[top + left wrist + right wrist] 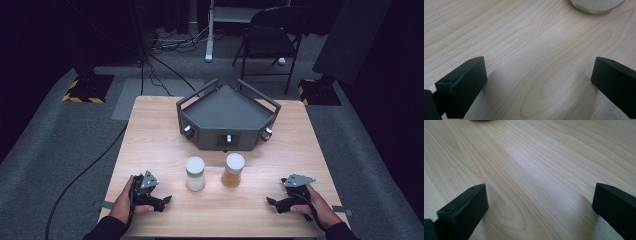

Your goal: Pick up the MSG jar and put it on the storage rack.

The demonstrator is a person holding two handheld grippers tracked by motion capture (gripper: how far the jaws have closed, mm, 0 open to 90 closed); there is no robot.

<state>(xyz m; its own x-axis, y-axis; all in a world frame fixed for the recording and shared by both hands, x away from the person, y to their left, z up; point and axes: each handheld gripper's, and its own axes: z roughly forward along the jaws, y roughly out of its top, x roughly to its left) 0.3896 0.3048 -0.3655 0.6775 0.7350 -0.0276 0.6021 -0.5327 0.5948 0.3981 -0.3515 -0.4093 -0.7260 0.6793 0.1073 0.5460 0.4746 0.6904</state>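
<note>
Two upright jars stand mid-worktop [150, 130], white jar [195, 173] ahead-right of the left gripper [165, 200], amber jar [233, 170] ahead-left of the right gripper [270, 202]; both sets of jaws gape wide, empty, each gripper nearer its own jar.

A jar's rounded base [597, 5] is cropped by the top edge in the left gripper view; a dark, blurred shape [479, 120] clips the right gripper view's top edge.
</note>
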